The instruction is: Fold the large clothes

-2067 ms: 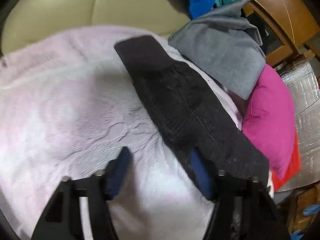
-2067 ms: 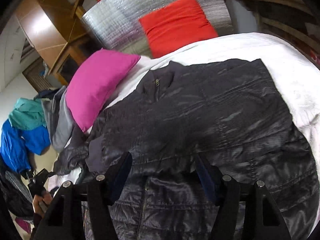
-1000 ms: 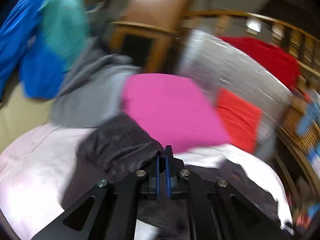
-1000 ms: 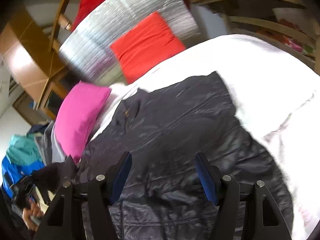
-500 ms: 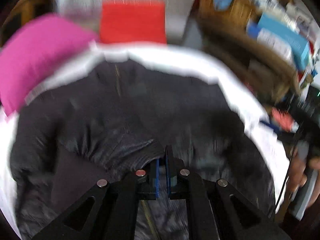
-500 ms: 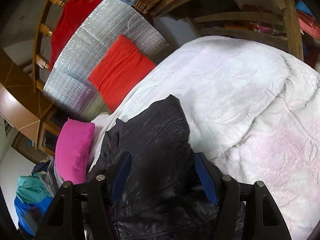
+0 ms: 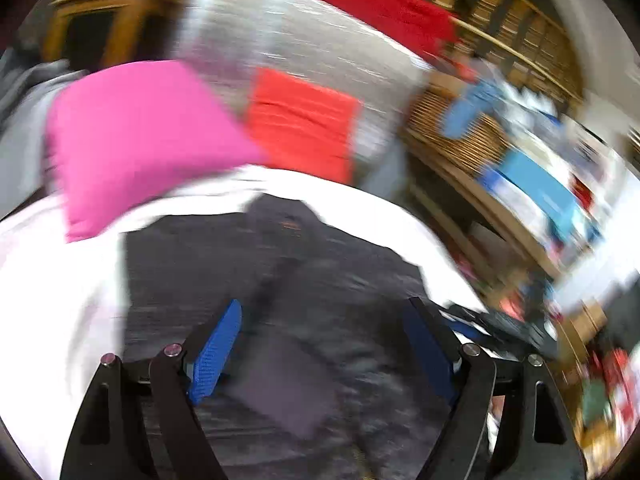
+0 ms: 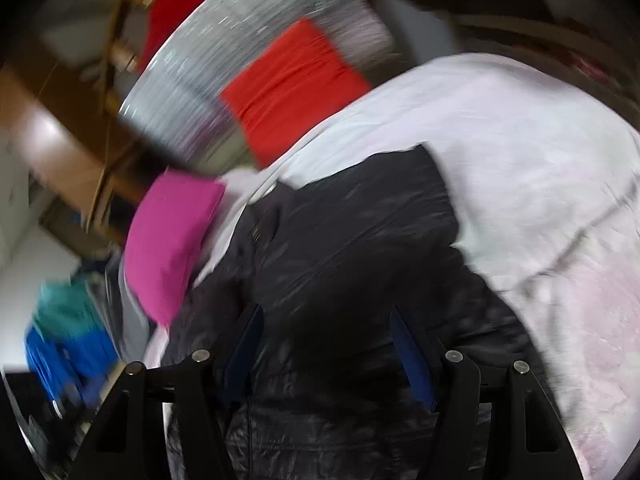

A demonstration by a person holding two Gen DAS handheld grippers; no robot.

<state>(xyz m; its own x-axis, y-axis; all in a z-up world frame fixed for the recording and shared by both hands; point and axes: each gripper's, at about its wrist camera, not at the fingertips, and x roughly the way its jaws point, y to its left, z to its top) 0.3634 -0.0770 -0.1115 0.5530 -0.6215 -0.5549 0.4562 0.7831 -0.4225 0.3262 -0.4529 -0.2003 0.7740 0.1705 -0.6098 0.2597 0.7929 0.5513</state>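
Across the white bedspread (image 8: 520, 168) lay the dark jacket (image 8: 360, 240), spread flat with its collar toward the pillows and its body running back under both cameras. It took up the middle of the bed, which gave room on either side for folding, and the bare cover showed beyond its right edge in the right wrist view.

Above it the left gripper (image 7: 320, 344) hung with its blue-padded fingers (image 7: 216, 352) spread wide and nothing between them. A paler, squared piece of the jacket, probably a sleeve laid inward across the chest, rested just below and between those fingers; that it lay loose there and was not pinched suggested the left hand had nothing more to do with it for now. The right gripper (image 8: 326, 348) was likewise parted and empty, poised over the jacket's lower half near the zip line. Whether either touched the fabric could not be told, for both views were smeared by motion.

Behind the jacket a pink pillow (image 7: 136, 136) and an orange cushion (image 7: 300, 124) leaned against a silver foil panel (image 8: 248, 52), out of the working space. A blue and teal garment (image 8: 68, 332) sat heaped off to the left side, seemingly waiting its turn.

With one side apparently folded in, the far sleeve on the right looked the likely next hold.
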